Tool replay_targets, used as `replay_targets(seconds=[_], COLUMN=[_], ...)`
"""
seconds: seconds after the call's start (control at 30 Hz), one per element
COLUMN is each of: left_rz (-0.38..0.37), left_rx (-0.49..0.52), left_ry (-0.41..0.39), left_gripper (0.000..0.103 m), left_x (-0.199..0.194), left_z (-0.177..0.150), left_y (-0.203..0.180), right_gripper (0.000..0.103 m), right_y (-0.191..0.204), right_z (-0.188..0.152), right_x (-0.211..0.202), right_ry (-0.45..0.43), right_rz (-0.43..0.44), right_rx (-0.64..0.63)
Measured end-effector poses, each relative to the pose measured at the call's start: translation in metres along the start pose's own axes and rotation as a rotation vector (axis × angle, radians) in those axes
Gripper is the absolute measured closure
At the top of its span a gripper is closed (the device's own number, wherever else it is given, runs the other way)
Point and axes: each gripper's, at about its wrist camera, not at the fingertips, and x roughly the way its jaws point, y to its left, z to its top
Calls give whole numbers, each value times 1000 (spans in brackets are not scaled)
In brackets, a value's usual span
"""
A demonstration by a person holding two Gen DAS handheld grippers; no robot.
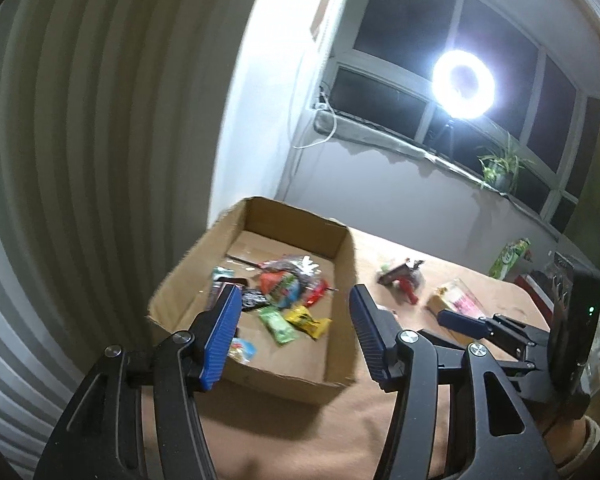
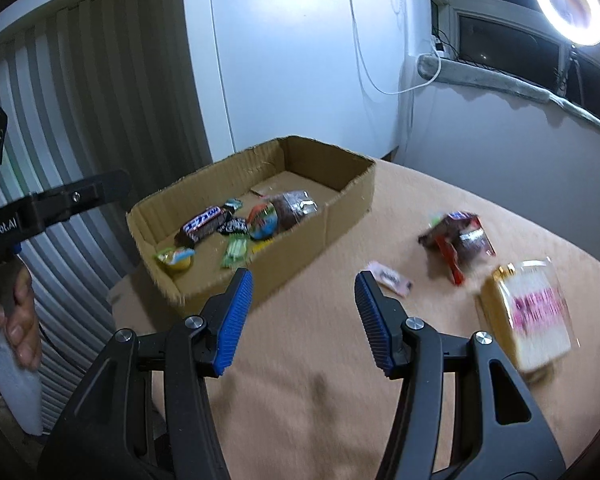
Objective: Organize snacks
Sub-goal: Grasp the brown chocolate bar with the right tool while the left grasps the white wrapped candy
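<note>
A shallow cardboard box holds several wrapped snacks, among them a chocolate bar, a clear bag of brown cake and green and yellow candies. My left gripper hovers open over the box's near end, nothing between its pads. My right gripper is open and empty above the tan tablecloth, just right of the box. On the cloth to its right lie a small pink packet, a red-brown packet and a wrapped bread slice.
A ribbed wall and white panel stand behind the box. A green carton sits at the table's far right. A ring light and a potted plant are at the window. A person's hand shows at the left edge.
</note>
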Motion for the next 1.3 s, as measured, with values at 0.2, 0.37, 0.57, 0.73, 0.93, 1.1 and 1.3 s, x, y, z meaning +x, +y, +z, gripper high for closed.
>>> replay_targets(seconds=[0.2,0.37,0.57,0.73,0.93,1.1,1.3], left_rz=[-26,-43,-62,-72,-75,-78,-48], left_rx=[58,97,144,174,194,197,186], left_ry=[-6,17,54,96,165,229,283], left_gripper=[48,42,39,39,39,33,33], left_x=[-6,2,14,31,62,95,145], left_z=[-3,-8,-18,-26,-39,-45,-43], left_y=[-38,-65,-98,-118,-131,-136,-138], right_gripper=[47,47,47,47,47,47,33], right_y=[-22,-43,-69,-94,-117,-130,-146], right_z=[-16,-25,-31,-32,-29,-18,14], right_x=[-25,-41,-58,-65,-62,-46,-1], right_ry=[-26,-49,-83,-104,-105,-81,-1], right_rz=[-21,-31,-40,-60,-74,-80,-49], right_rx=[46,83,125,156,162,137,102])
